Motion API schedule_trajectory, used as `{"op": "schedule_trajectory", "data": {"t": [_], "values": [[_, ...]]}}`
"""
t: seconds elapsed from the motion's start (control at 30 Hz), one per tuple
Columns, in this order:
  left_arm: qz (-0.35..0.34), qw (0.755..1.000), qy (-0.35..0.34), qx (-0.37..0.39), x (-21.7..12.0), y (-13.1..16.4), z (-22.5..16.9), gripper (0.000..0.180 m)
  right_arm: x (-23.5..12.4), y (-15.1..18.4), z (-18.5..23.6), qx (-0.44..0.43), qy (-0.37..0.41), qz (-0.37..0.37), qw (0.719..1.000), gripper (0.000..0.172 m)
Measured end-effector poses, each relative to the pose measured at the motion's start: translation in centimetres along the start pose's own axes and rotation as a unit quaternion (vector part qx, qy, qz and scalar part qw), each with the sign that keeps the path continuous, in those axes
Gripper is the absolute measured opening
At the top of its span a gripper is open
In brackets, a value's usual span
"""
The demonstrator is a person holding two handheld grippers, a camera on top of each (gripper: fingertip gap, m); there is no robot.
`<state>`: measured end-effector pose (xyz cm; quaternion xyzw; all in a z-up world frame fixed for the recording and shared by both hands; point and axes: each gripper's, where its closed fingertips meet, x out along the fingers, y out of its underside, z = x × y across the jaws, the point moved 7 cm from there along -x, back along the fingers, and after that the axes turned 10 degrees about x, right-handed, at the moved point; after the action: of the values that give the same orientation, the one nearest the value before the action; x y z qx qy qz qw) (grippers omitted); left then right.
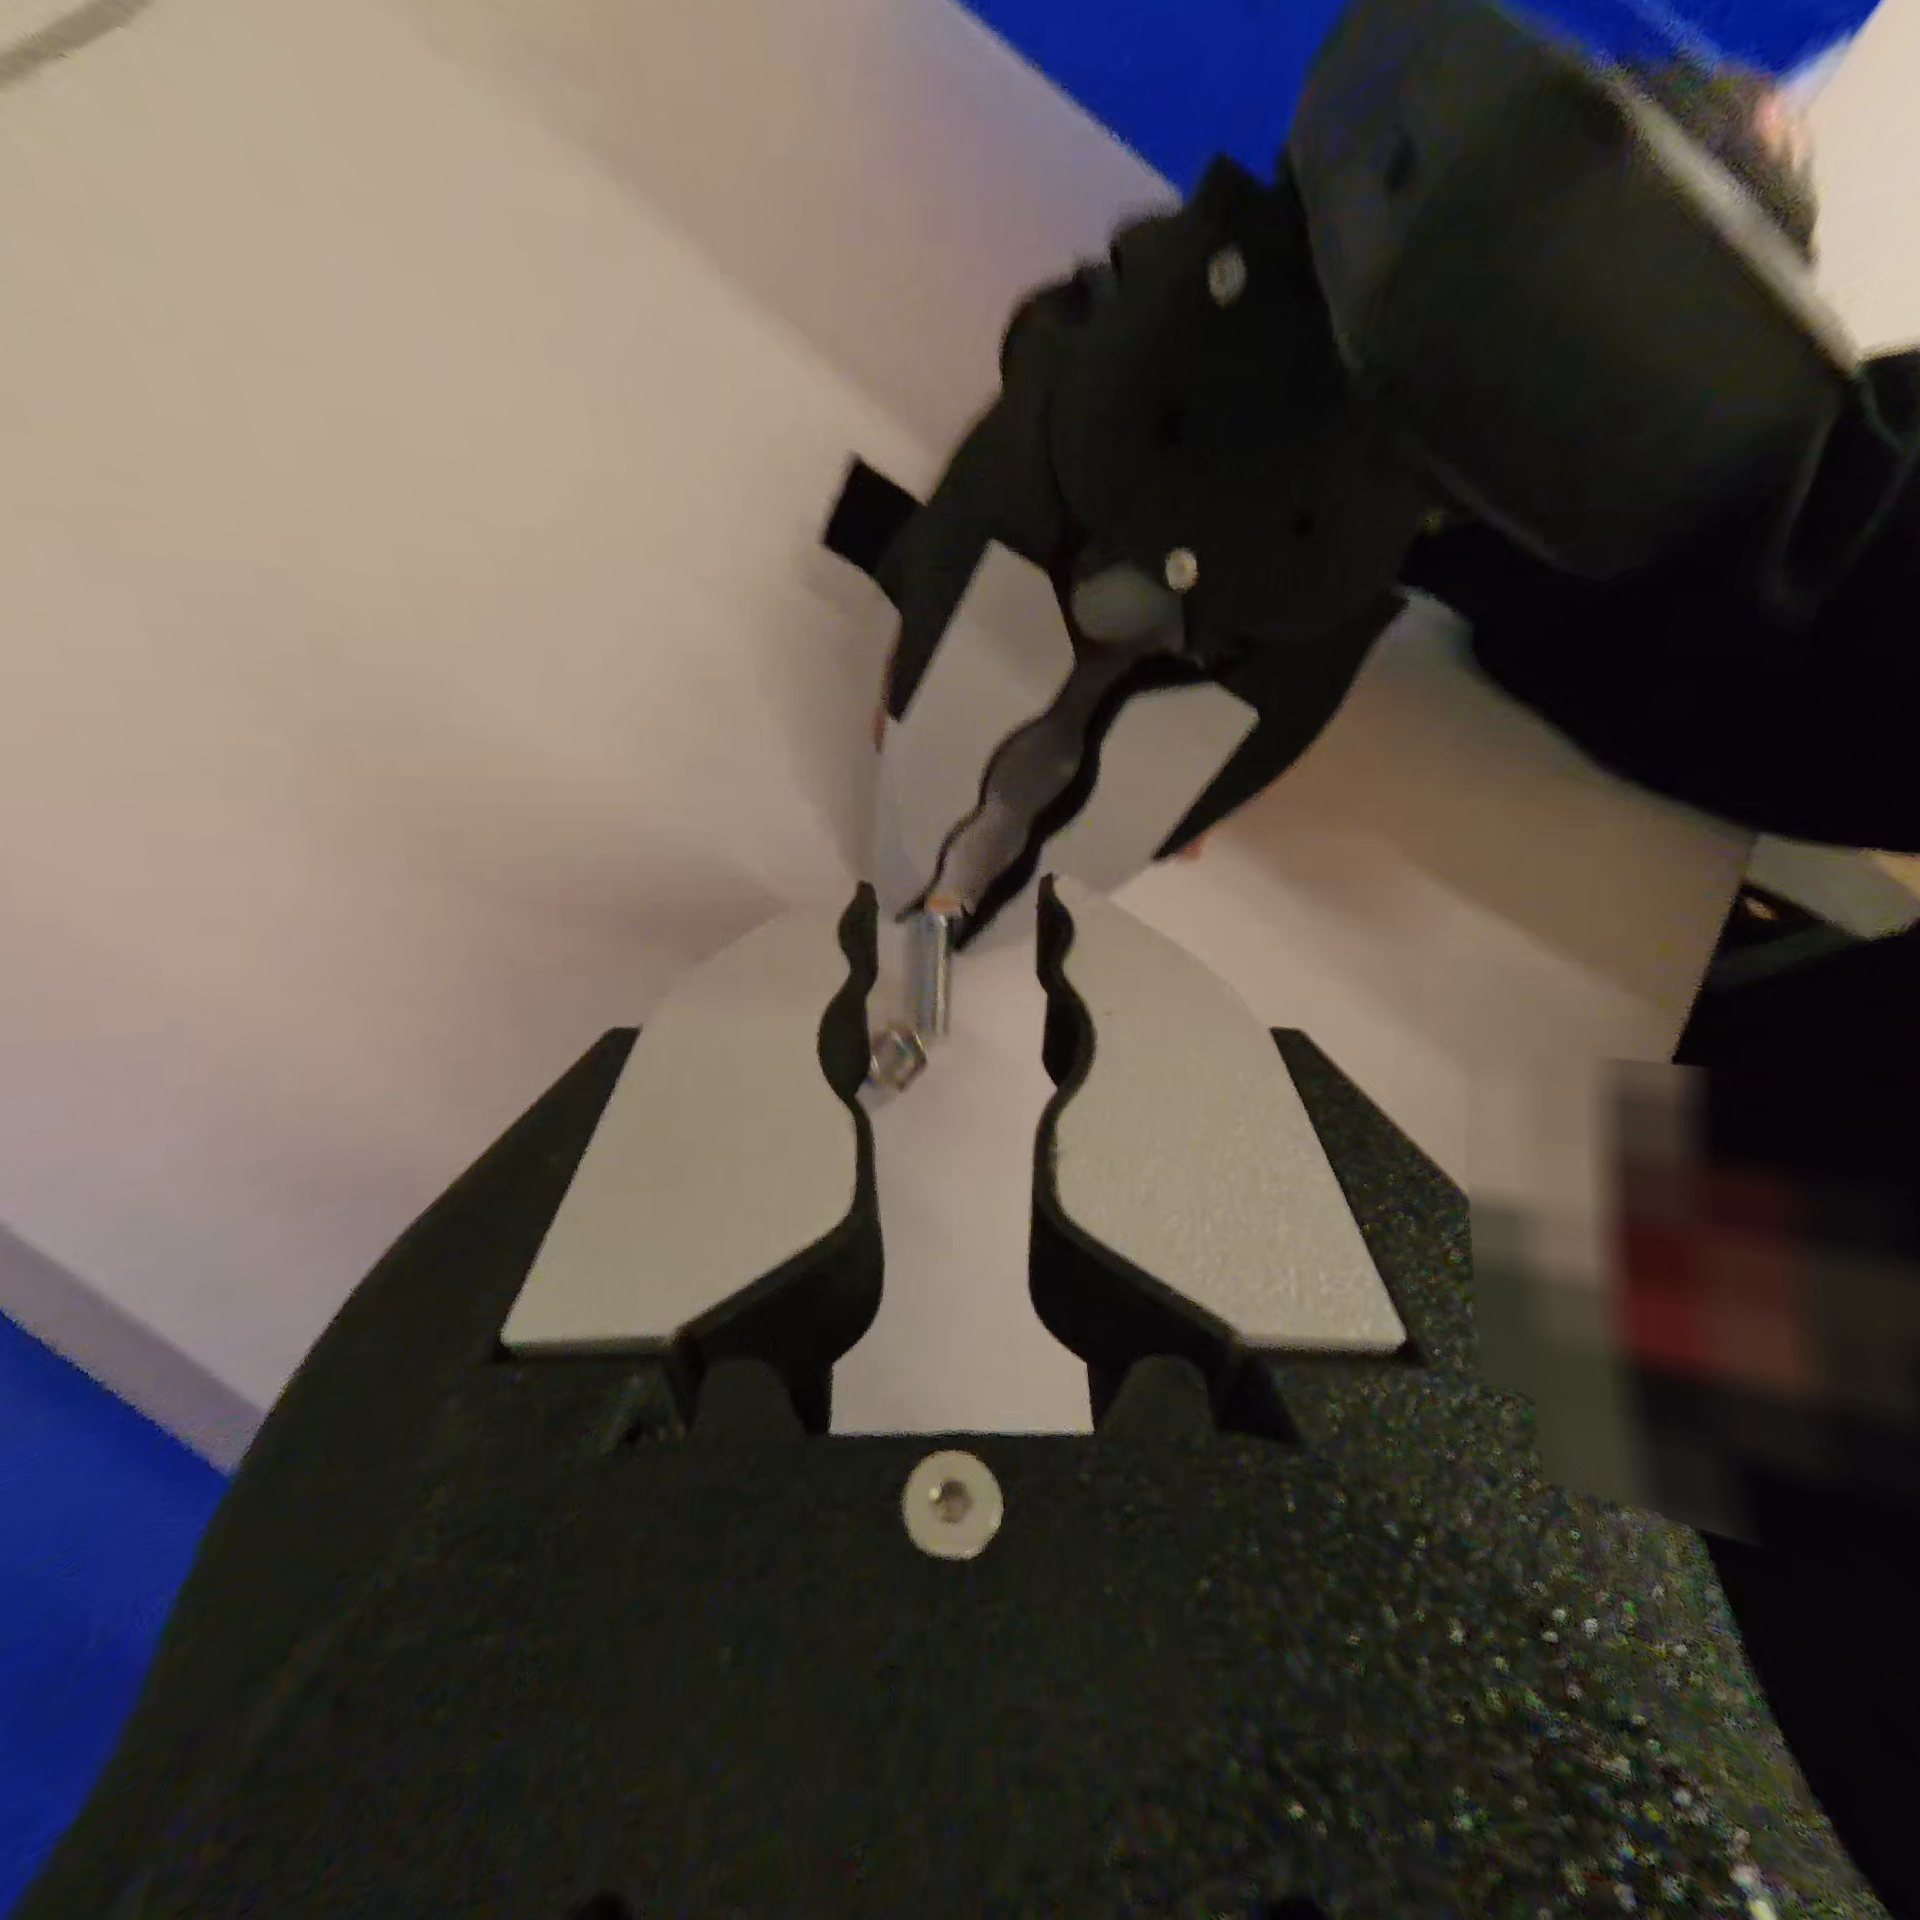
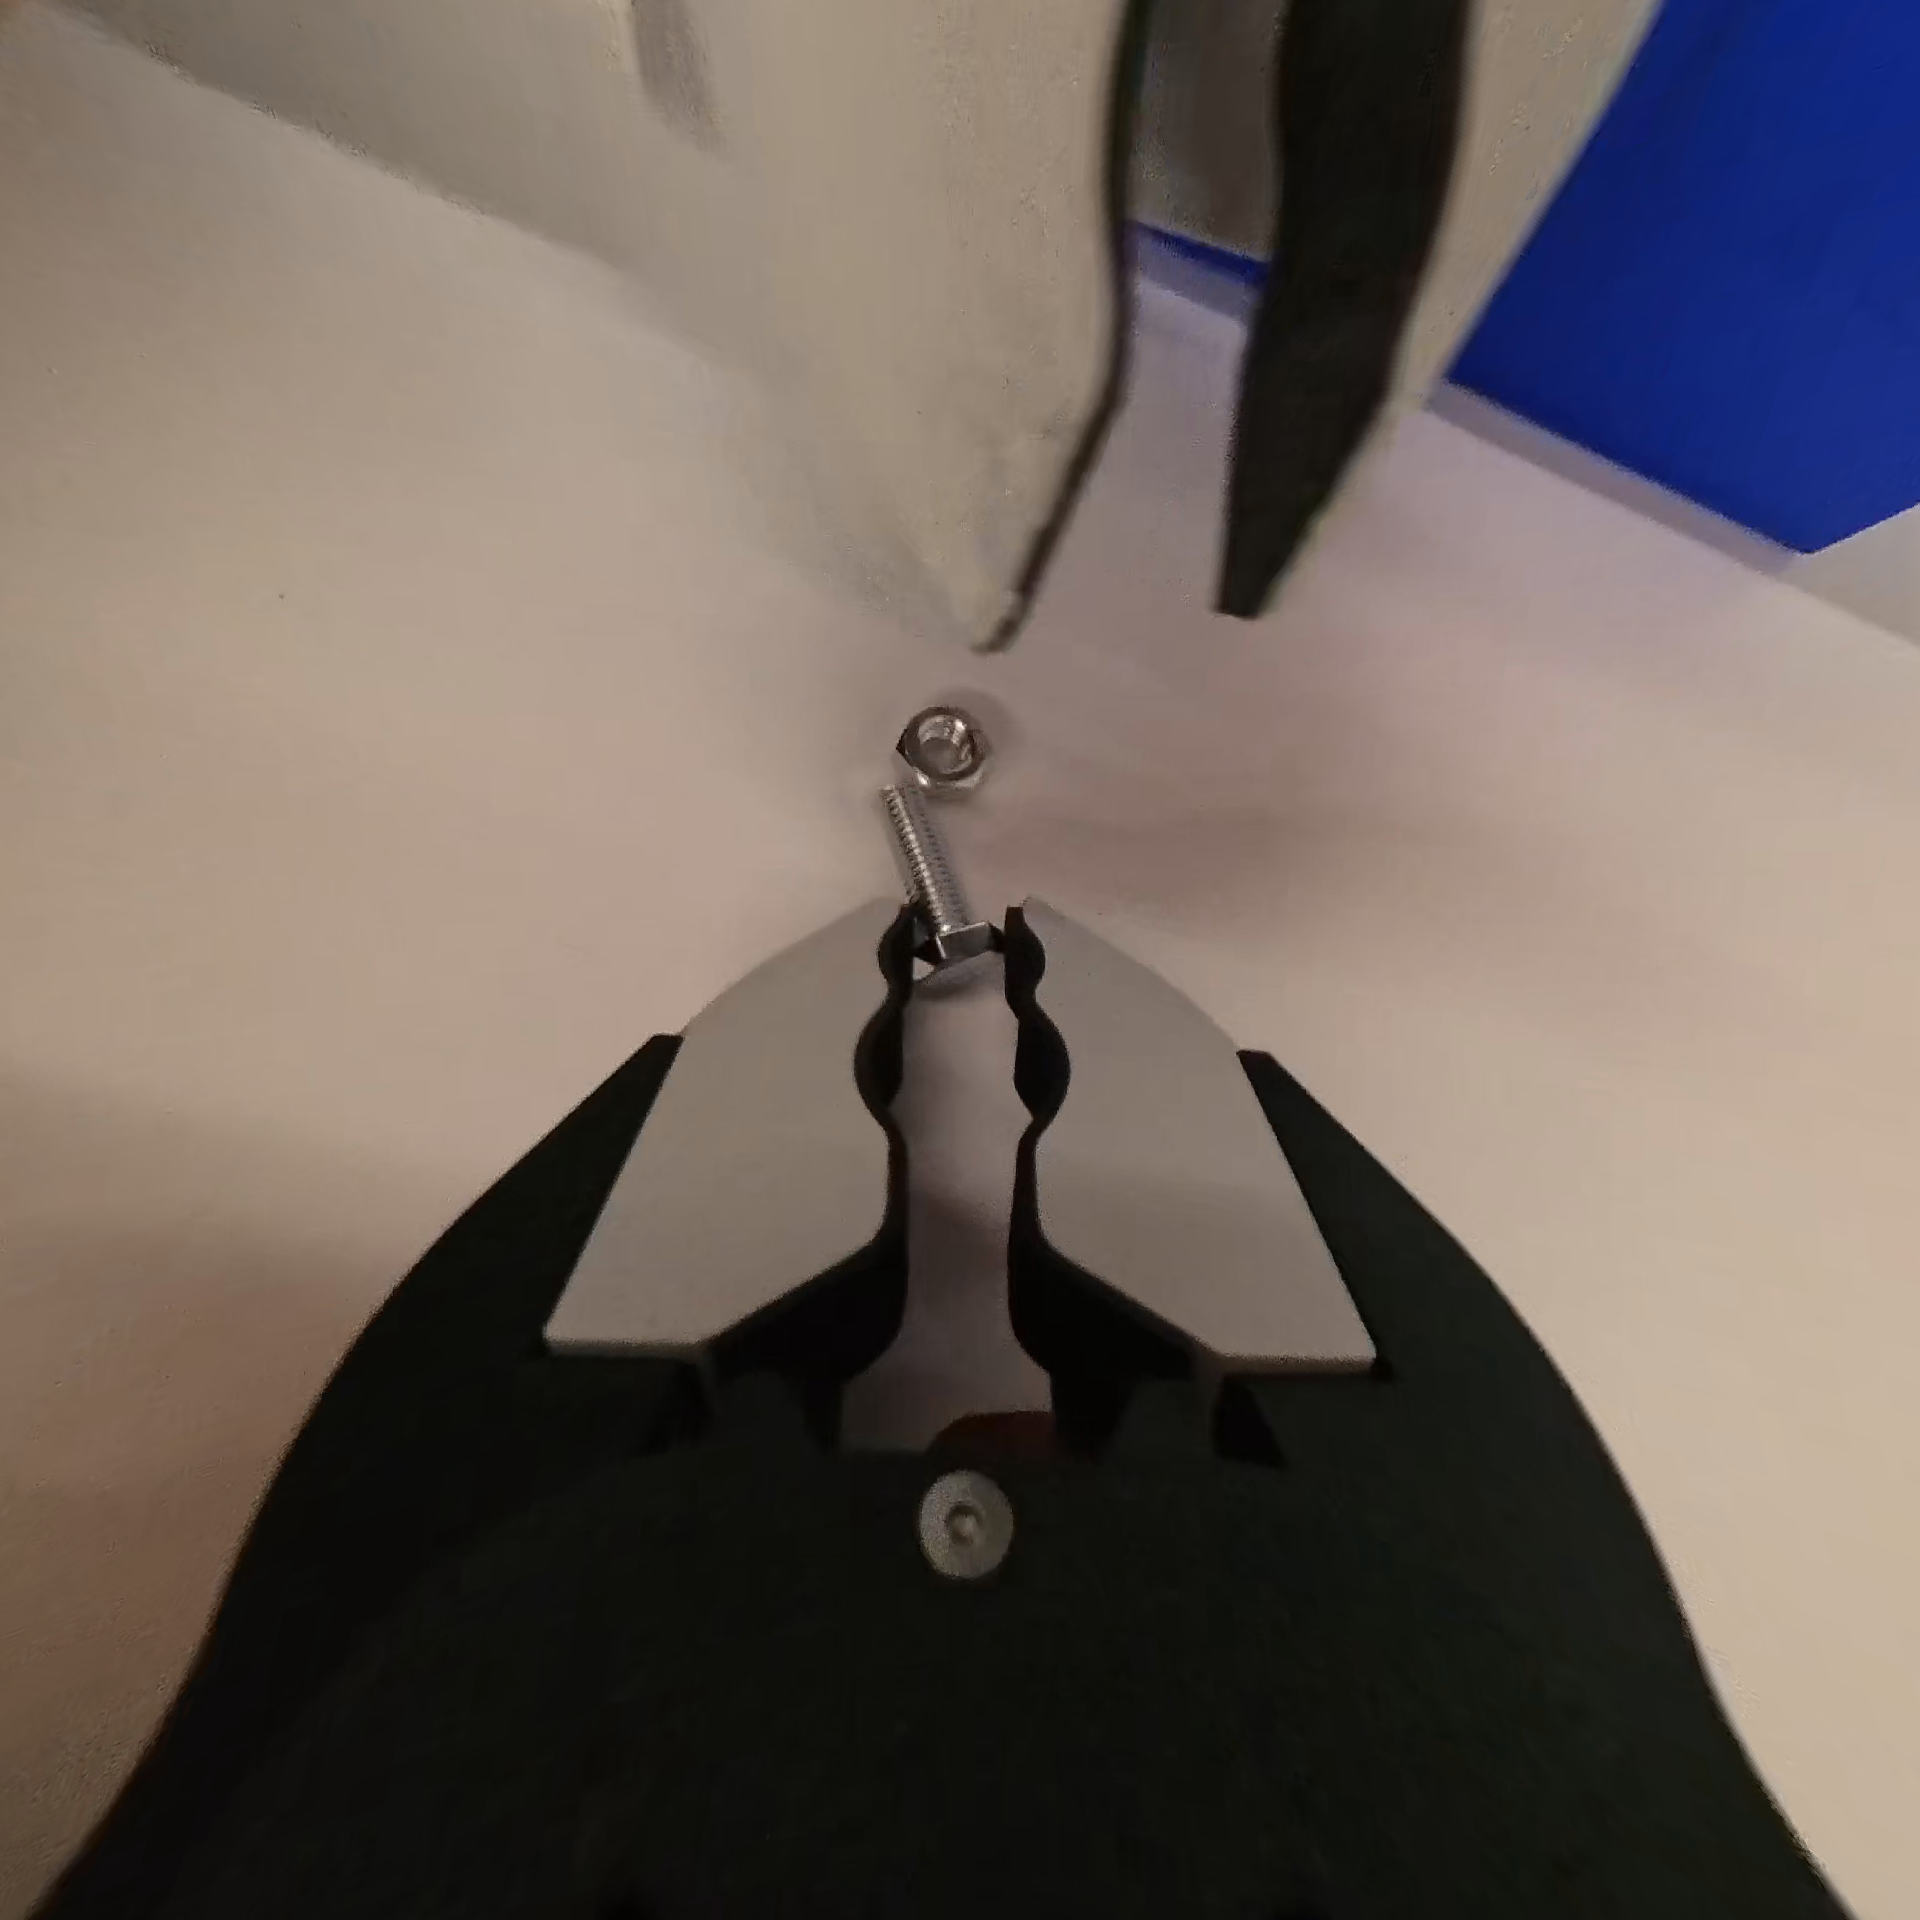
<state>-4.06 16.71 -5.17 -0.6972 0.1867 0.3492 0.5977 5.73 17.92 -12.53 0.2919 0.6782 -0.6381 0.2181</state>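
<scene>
On the white tabletop [image 2: 312, 935] lie one silver hex nut [image 2: 943, 750] and one silver hex bolt [image 2: 928, 883], the bolt's threaded tip just beside the nut. The left gripper [image 1: 956, 904] hangs spread above them, nothing between its fingertips pressed; the nut shows at its left finger's inner edge (contact cannot be told). The right gripper [image 2: 958, 935] pinches the bolt's head between both fingertips. Blue flooring [image 2: 1714, 312] borders the table at right. No containers are visible.
</scene>
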Motion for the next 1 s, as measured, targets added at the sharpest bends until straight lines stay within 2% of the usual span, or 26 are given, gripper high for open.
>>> {"op": "schedule_trajectory", "data": {"t": [0.1, 0.2, 0.27, 0.37, 0.47, 0.57, 0.73, 0.8, 0.87, 1.0], "values": [[-0.075, 0.997, -0.035, -0.004, 0.2, -1.4, 1.4, 0.029, -0.1, 0.1, -0.3, 0.012, 0.006, 0.001, 1.0, 0.016], [-0.17, 0.98, -0.103, 0.02, 0.2, -3.6, 3.2, 0.036, -0.4, 0.0, -0.9, 0.035, 0.022, -0.012, 0.999, 0.015], [-0.239, 0.957, -0.159, 0.038, 0.1, -5.2, 4.5, 0.044, -0.9, 0.0, -1.6, 0.053, 0.044, -0.034, 0.997, 0.015], [-0.335, 0.905, -0.249, 0.075, -0.3, -6.9, 6.4, 0.05, -2.4, 0.4, -3.6, 0.109, 0.098, -0.082, 0.986, 0.015], [-0.397, 0.843, -0.335, 0.141, -0.2, -7.4, 7.6, 0.051, -4.7, 0.6, -5.3, 0.181, 0.123, -0.175, 0.96, 0.014], [-0.452, 0.795, -0.359, 0.187, 0.7, -7.3, 7.6, 0.052, -6.6, 0.5, -6.1, 0.239, 0.101, -0.282, 0.924, 0.013], [-0.53, 0.765, -0.316, 0.188, 0.1, -6.9, 7.0, 0.054, -8.3, 0.5, -6.8, 0.302, 0.039, -0.405, 0.862, 0.009], [-0.546, 0.766, -0.294, 0.169, -0.2, -6.4, 7.0, 0.053, -8.8, 0.5, -6.9, 0.313, 0.01, -0.447, 0.838, 0.009], [-0.534, 0.796, -0.24, 0.153, 0.7, -5.9, 7.1, 0.045, -9.1, 0.5, -7.0, 0.319, -0.004, -0.472, 0.822, 0.009], [-0.47, 0.856, -0.171, 0.131, 3.2, -5.5, 7.4, 0.045, -9.2, 0.5, -7.2, 0.318, -0.002, -0.487, 0.813, 0.009]]}}
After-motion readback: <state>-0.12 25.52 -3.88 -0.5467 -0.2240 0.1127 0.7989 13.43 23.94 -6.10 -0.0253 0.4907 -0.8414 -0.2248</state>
